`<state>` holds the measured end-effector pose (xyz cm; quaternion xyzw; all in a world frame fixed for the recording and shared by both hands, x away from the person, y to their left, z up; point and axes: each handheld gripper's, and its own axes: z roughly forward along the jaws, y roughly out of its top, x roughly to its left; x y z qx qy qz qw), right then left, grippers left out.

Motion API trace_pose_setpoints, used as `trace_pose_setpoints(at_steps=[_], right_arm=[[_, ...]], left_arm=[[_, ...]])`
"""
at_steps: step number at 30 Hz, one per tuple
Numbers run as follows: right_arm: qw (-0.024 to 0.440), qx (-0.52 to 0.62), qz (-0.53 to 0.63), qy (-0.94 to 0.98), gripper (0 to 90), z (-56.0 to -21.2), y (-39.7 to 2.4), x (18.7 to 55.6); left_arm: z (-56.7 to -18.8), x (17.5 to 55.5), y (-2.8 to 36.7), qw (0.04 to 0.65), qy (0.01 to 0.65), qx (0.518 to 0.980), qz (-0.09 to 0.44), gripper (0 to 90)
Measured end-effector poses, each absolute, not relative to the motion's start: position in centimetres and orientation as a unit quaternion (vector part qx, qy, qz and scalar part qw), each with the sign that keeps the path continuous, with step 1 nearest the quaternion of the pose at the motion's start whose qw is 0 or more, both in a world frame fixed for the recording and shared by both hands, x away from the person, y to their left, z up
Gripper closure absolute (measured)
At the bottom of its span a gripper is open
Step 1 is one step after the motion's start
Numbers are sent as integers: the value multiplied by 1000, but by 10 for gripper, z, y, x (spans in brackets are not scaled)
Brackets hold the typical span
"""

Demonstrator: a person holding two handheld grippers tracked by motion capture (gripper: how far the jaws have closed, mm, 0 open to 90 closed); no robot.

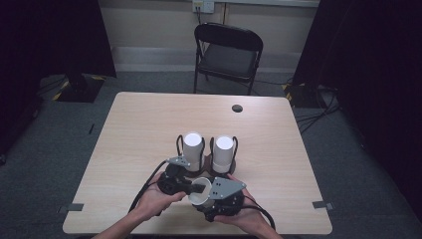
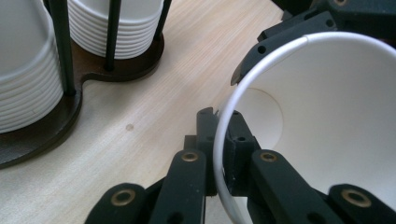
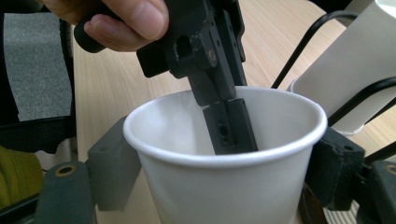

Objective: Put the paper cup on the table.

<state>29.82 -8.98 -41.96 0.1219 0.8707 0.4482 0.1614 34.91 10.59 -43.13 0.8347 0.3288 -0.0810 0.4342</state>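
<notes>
Light wood table point(image 1: 149, 129), dark curtains and a folding chair point(image 1: 228, 52) behind it. At the near edge a white paper cup point(image 1: 201, 195) is held between both grippers. Its rim wall is pinched by the left gripper point(image 2: 218, 154), one jaw inside, one outside; this is seen up close in the left gripper view. In the right gripper view the cup body point(image 3: 224, 172) is flanked by the right gripper point(image 3: 224, 168), pads at both sides, contact not resolvable. Just beyond, two cup stacks point(image 1: 193, 147) are seen in a dark wire holder point(image 2: 56, 116).
</notes>
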Motion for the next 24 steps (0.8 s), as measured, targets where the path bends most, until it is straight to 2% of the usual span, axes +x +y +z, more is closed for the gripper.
trace_pose_setpoints(at_steps=[13,24], right_arm=[[157,142,465,860,237,-418,-96,303],[162,157,466,856,237,-418,-101,304]], left_arm=[[-432,351,104,448,317,832,-80,810],[-431,351,106,466,313,823,-88,672]])
